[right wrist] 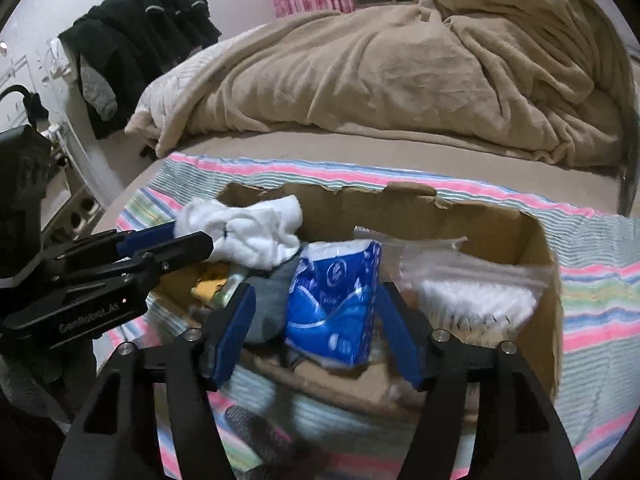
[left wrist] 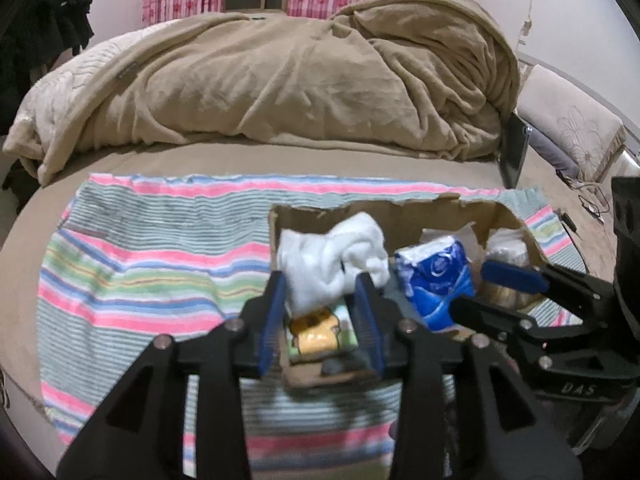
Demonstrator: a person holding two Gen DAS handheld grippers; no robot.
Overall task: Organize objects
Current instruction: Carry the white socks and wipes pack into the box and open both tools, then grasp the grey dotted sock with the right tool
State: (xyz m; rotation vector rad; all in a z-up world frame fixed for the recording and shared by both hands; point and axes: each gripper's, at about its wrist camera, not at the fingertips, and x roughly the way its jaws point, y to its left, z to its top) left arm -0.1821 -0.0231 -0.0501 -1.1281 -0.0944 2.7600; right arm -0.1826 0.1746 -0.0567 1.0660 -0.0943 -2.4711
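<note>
My left gripper (left wrist: 322,280) pinches a crumpled white cloth (left wrist: 334,256), its blue pads (left wrist: 272,312) pressed against the lower folds, and holds it over the left end of the open cardboard box (left wrist: 400,210). Under the cloth, in that same end, lies a small green packet with a yellow picture (left wrist: 320,334). From my right wrist view the cloth (right wrist: 248,232) bulges out past the tips of the left gripper (right wrist: 200,240).

My right gripper (right wrist: 316,308) is spread wide, one finger on each side of the blue tissue pack (right wrist: 336,304), which stands tilted in the middle of the box (right wrist: 536,248). The right pad looks close to the pack's edge, though blur keeps me from saying whether it touches. A grey cloth (right wrist: 268,312) lies between the pack and the left pad. At the right end of the box sits a clear zip bag of white contents (right wrist: 476,300).

The box rests on a striped towel (left wrist: 152,272) spread over the bed, and a rumpled tan blanket (left wrist: 300,80) is heaped behind it. Dark clothes (right wrist: 148,32) hang by the wall on the left.
</note>
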